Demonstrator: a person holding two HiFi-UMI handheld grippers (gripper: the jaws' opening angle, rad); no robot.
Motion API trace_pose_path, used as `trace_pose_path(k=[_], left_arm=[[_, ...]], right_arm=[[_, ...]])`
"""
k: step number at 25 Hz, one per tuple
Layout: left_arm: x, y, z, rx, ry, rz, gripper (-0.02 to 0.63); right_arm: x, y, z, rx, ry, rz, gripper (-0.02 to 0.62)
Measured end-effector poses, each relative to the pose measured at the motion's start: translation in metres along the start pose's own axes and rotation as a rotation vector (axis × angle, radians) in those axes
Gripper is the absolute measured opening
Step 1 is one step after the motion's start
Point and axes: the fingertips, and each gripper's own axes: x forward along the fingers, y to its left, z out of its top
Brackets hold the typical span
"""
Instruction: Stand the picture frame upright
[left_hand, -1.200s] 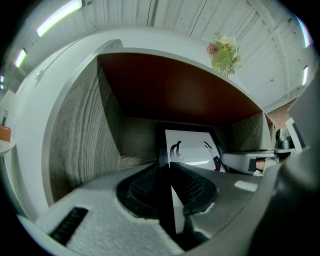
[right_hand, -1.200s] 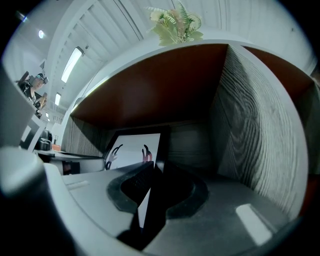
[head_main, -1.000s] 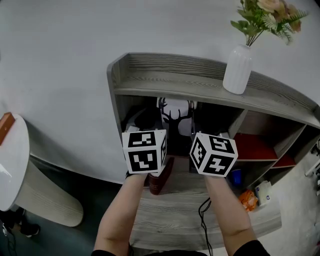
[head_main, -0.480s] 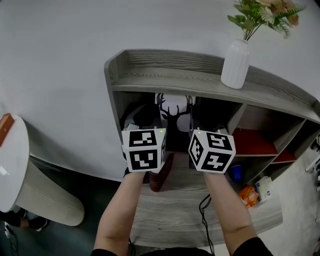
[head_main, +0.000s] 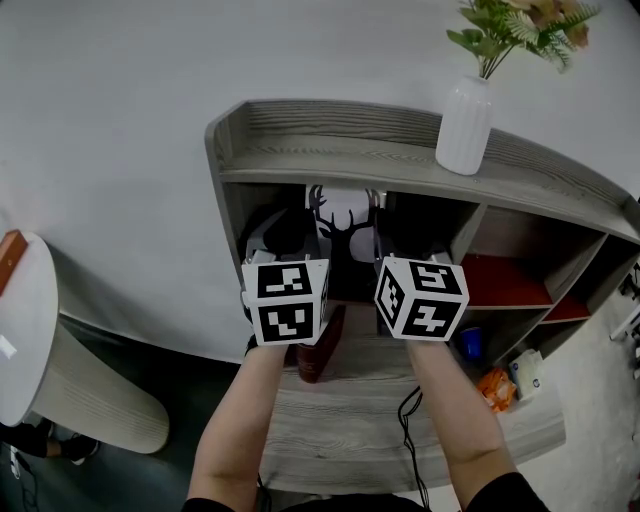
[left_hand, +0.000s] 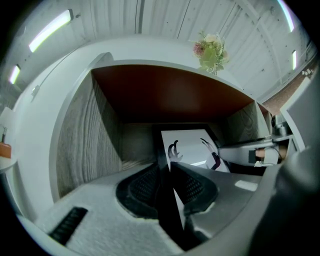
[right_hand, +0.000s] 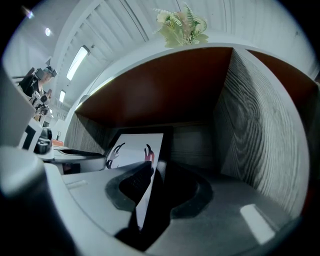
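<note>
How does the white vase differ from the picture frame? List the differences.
The white vase stands on top of the shelf unit; the picture frame sits in the compartment below. The vase is round and ribbed and holds flowers; the picture frame is flat and black-edged, with a deer print. Both are mostly white.

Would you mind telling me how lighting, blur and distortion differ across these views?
Head view: even, sharp light; the shelf bows from the wide lens, and the frame sits in shadow. Left gripper view: heavy fisheye, black corners, soft dark foreground, glaring ceiling lights. Right gripper view: same fisheye; the frame stands out bright.
</note>
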Motion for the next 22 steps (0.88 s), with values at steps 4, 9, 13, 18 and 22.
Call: trace_pose_path(k=[4, 9, 13, 18, 22], left_arm=[[-0.002, 0.0, 0.0, 0.012, -0.003, 0.002, 0.077], [-0.004, -0.001, -0.001, 0.03, -0.004, 0.003, 0.078], [-0.003, -0.002, -0.005, 0.034, 0.011, 0.002, 0.076], [-0.004, 0.0, -0.005, 0.032, 0.006, 0.018, 0.083], [-0.006, 0.003, -0.005, 0.03, 0.001, 0.027, 0.104]], right_arm=[[-0.001, 0.006, -0.002, -0.003, 0.004, 0.018, 0.118], [-0.003, 0.008, -0.006, -0.009, 0.017, 0.021, 0.129], [-0.01, 0.011, -0.009, -0.009, 0.022, 0.029, 0.141], [-0.018, 0.017, -0.01, -0.026, 0.029, 0.044, 0.149], [-0.024, 0.02, -0.018, -0.064, 0.045, 0.046, 0.153]])
